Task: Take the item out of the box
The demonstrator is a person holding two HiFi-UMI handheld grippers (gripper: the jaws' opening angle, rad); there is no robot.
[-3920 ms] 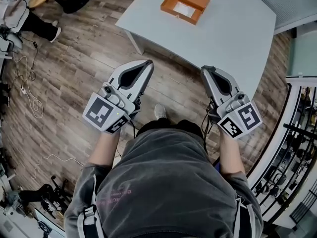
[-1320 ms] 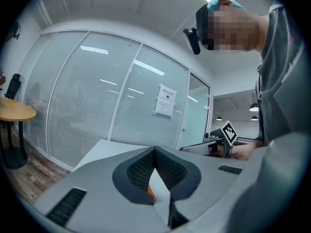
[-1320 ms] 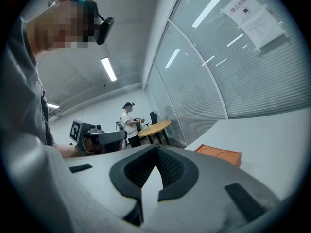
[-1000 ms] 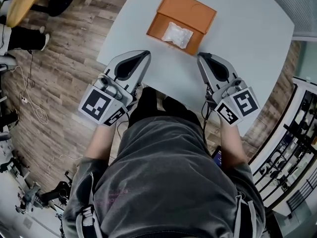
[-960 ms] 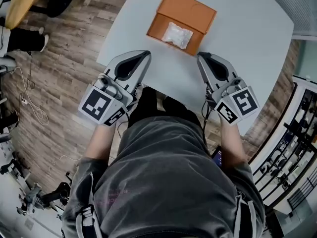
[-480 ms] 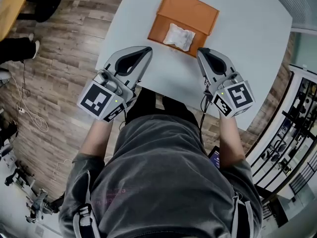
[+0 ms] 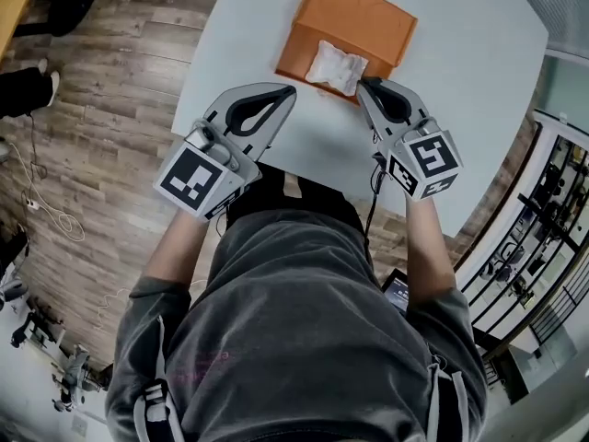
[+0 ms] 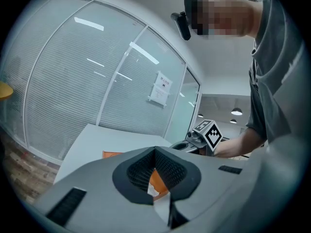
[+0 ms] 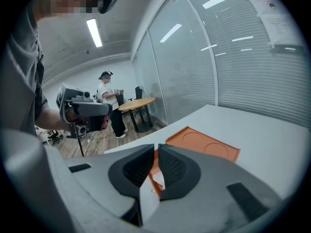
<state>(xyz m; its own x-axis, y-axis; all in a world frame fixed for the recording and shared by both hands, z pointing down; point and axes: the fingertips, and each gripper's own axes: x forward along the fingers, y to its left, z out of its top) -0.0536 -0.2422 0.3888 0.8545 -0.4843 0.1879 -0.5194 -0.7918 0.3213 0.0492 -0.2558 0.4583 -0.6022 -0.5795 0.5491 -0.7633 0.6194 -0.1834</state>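
Orange box (image 7: pixel 299 55) sits approx mid-table (image 7: pixel 460 109), well in from the near edge, w/ its lid (image 7: pixel 368 17) folded flat toward the far side. The item, a clear plastic pouch (image 7: pixel 335 65) w/ white contents, lies inside the box against its near wall. Left gripper (image 7: pixel 291 90) is closed, tips meeting, nothing held, and hangs over the table just short of the box's near-left corner. Right gripper (image 7: pixel 363 83) has its tips right at the box's near-right corner, just beside the pouch. Its jaws have just been opening and show only a narrow slit, nothing btwn them yet. Task not really started: pouch untouched. Handling, as a judgement: pouch prob. very light, soft and crinkly, film likely slippery, so a flat squeeze on the bulging middle may slide off or just push it around. Better to pinch a sealed edge or corner, esp. the one nearest the right gripper, w/ jaws opened wider first. Box looks like light card and could ride up w/ the pouch, so the left gripper may need to steady the near wall.
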